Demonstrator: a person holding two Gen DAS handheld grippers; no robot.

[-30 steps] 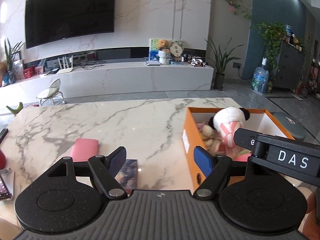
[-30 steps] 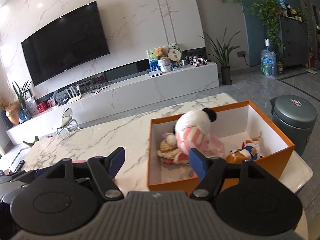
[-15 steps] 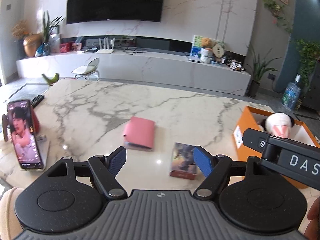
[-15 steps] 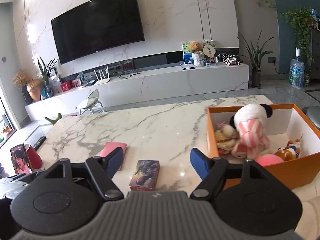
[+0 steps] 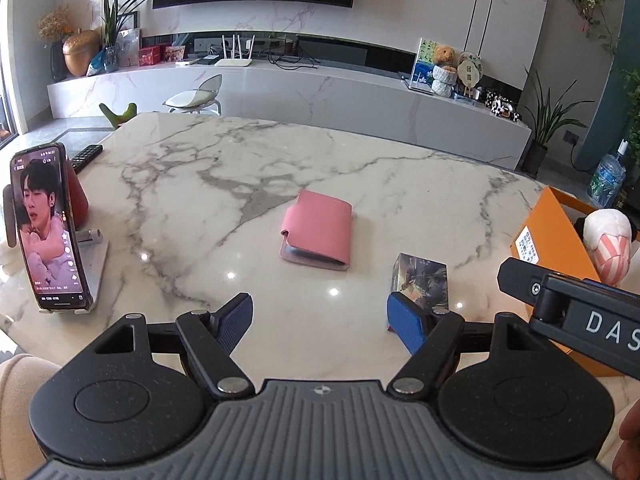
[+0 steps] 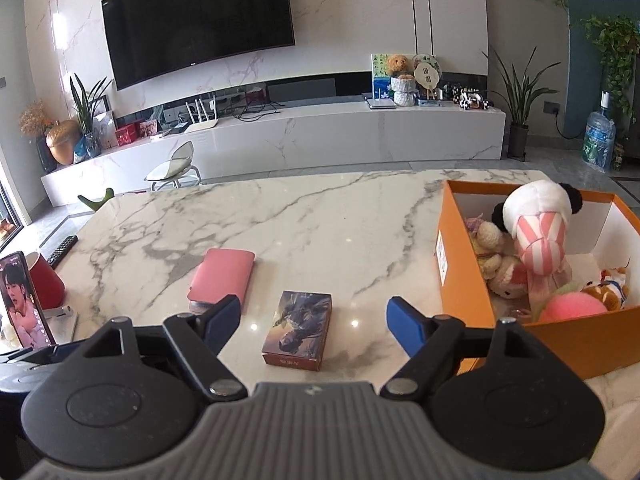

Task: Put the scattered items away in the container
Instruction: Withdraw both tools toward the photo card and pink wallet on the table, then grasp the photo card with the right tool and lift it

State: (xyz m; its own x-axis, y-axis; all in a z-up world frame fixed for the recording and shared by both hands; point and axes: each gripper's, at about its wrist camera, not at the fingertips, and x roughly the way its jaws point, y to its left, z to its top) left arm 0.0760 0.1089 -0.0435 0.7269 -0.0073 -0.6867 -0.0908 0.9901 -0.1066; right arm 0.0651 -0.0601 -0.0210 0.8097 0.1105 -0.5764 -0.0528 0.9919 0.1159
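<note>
A pink wallet (image 5: 318, 229) lies flat on the marble table, ahead of my left gripper (image 5: 320, 318), which is open and empty. It also shows in the right wrist view (image 6: 222, 278). A small picture-printed card box (image 6: 298, 330) lies between the fingers of my right gripper (image 6: 314, 318), which is open and empty above the table. The box also shows in the left wrist view (image 5: 422, 282). The orange box (image 6: 460, 264) stands at the right and holds a panda plush (image 6: 538, 236), other soft toys and a pink ball (image 6: 576, 307).
A phone on a stand (image 5: 48, 232) with a red cup (image 5: 78, 196) behind it stands at the table's left edge. A remote (image 5: 86, 156) lies further back. My right gripper's body (image 5: 572, 316) crosses the left wrist view at right.
Both views have swung left, away from the orange box. The wallet and card box now sit near the centre. Both grippers stay open and empty.
</note>
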